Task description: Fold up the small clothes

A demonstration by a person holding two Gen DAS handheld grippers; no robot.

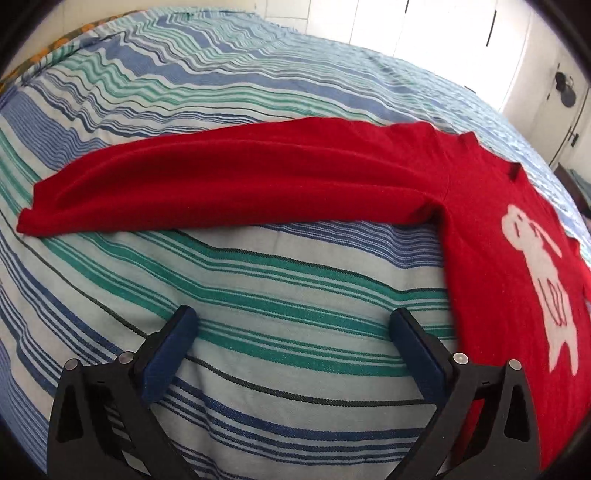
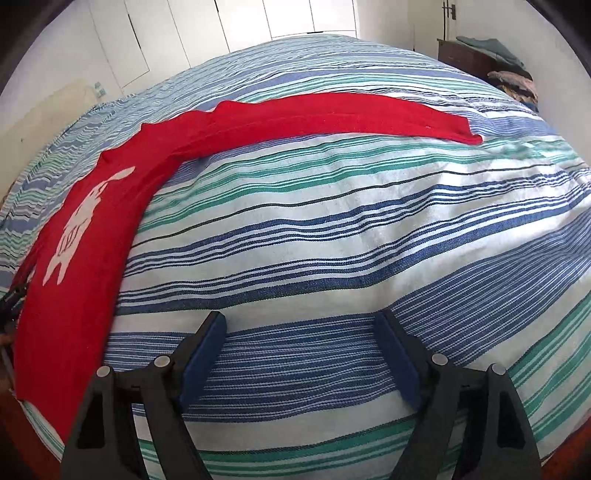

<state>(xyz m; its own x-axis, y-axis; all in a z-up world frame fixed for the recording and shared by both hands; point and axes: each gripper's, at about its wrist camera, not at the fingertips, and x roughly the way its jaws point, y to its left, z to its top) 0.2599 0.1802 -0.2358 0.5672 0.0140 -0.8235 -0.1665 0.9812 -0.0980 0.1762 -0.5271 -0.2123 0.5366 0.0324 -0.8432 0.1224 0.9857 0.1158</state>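
A red long-sleeved sweater (image 1: 491, 258) with a white animal print (image 1: 543, 280) lies flat on the striped bed. In the left wrist view its body is at the right and one sleeve (image 1: 221, 181) stretches out to the left. In the right wrist view the sweater body (image 2: 77, 258) is at the left and the other sleeve (image 2: 332, 114) stretches out to the right. My left gripper (image 1: 291, 325) is open and empty, over the bedspread just left of the body's edge. My right gripper (image 2: 301, 325) is open and empty, over the bedspread right of the body.
The bedspread (image 2: 332, 229) has blue, green and white stripes and covers the whole bed. White wardrobe doors (image 2: 288, 14) stand behind the bed. A dark dresser with piled cloth (image 2: 480, 55) stands at the far right. A bright window (image 1: 443, 29) is beyond the bed.
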